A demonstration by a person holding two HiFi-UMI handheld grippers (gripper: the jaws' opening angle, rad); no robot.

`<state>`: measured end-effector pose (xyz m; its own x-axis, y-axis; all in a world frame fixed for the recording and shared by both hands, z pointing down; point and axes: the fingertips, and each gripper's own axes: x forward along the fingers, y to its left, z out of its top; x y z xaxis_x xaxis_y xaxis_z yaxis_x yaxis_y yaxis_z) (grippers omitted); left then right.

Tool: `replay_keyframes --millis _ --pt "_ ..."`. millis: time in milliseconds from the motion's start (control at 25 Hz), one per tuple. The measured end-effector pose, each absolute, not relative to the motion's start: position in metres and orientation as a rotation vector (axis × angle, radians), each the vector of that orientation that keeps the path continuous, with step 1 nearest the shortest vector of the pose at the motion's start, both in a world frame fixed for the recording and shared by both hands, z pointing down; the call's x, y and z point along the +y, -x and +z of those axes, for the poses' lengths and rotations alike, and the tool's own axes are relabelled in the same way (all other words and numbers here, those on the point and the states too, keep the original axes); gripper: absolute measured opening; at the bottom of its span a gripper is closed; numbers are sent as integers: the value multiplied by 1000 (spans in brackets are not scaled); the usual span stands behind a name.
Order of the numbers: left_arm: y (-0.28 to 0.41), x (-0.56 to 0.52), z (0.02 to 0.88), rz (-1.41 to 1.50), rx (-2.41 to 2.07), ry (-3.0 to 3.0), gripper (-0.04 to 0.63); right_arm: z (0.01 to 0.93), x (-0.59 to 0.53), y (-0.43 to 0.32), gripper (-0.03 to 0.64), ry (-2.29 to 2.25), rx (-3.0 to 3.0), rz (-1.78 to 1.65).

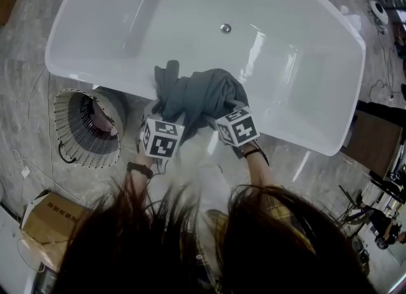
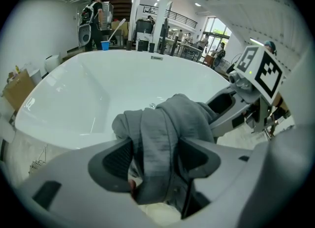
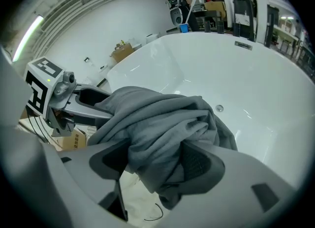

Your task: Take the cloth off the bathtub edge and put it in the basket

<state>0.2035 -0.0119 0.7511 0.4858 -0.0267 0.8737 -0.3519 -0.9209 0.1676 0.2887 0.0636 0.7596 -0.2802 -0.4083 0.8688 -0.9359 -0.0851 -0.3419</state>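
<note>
Right gripper (image 3: 156, 162) closing round cloth (image 3: 157, 116), left gripper (image 2: 155, 155) clamped

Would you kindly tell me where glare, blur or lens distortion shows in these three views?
Head view: light streaks glare on the glossy white bathtub, and the dark hair is blurred; left and right gripper views: fisheye curves the bathtub's rim, corners vignette dark.
</note>
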Motion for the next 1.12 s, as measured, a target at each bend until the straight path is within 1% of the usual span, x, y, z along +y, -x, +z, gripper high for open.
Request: replay_keyframes --millis 160,240,320,400,520,680,880,1120 --pt "-207 -6 749 1419 -277 -2420 255 752 59 -283 246 -1428 -1742 1301" --pt "-207 -3 748 1404 -267 -2409 227 749 57 -282 217 -1445 -1750 1302" --pt "-208 0 746 1379 -247 -2384 184 746 55 -281 178 -1467 -1761 1314" --pt "-209 1 744 1360 -229 -2360 146 744 53 -281 161 -1473 -1778 1315" --pt "-211 3 741 1360 -208 -2340 126 741 51 -278 146 -1467 -1813 1305" --pt "-219 6 731 1356 -164 -2342 112 733 45 -272 141 -1471 -1865 1328" --pt "-226 10 715 1303 -140 -2322 104 717 40 -268 135 -1459 -1921 1290" --pt "-227 -1 674 1207 -200 -2344 101 677 28 -268 133 -1483 -1996 1264"
